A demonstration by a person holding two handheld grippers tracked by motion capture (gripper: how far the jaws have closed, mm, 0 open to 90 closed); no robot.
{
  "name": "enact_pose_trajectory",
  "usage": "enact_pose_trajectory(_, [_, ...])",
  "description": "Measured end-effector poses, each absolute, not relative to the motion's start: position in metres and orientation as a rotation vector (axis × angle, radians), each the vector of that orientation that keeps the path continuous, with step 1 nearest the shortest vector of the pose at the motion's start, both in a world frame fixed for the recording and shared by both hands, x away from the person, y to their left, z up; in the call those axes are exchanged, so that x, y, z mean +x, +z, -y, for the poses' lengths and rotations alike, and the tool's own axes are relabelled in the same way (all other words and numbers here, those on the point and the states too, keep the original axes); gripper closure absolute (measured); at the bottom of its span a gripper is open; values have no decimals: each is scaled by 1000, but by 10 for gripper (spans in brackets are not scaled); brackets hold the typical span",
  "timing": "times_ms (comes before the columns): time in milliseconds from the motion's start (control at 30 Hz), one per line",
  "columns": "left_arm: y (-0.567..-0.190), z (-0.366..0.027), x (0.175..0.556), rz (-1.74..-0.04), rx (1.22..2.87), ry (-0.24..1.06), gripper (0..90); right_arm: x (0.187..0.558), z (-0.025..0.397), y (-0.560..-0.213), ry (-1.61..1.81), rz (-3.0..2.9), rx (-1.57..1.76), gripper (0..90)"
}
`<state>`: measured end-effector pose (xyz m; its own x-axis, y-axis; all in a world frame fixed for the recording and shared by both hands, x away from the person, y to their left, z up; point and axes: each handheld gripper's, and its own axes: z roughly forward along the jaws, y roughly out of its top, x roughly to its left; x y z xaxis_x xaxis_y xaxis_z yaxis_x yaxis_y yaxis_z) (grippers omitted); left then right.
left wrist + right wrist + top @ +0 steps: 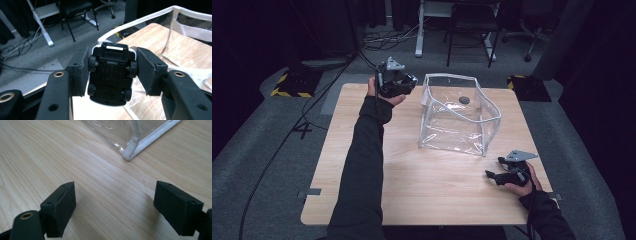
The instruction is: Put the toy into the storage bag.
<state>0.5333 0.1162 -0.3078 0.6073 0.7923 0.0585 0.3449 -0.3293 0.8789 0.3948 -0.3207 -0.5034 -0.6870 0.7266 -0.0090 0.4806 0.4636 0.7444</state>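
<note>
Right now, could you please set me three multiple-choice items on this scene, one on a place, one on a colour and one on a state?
1. Where is the toy car?
A. Between the jaws of the left gripper
B. Inside the clear bag
C. On the floor

2. What colour is the trim along the edges of the clear bag?
A. Red
B. White
C. Green

3. How does the right gripper stand?
A. Shut on the bag's corner
B. Shut on the toy car
C. Open, with nothing between its jaws

Answers:
1. A, since the left gripper view shows the car's underside clamped between the two jaws.
2. B, as the high view shows white piping on the bag's rim and corners.
3. C, since the right gripper view shows bare table between the spread jaws.
</note>
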Motion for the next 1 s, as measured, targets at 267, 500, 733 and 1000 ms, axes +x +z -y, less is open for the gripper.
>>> enact_pose_trajectory(267, [-290, -88, 531, -805, 1932, 610, 470, 394, 320, -503, 1067, -2387, 1035, 181])
enact_pose_trajectory(500, [-282, -67, 531, -750, 1922, 580, 469, 394, 320, -503, 1068, -2386, 1034, 181])
enact_pose_trajectory(733, [-285, -46, 535, -720, 1947, 558, 470, 395, 320, -504, 1070, -2386, 1026, 181])
enact_pose_trajectory(1000, [-294, -19, 539, -687, 1965, 520, 470, 395, 321, -504, 1067, -2394, 1006, 181])
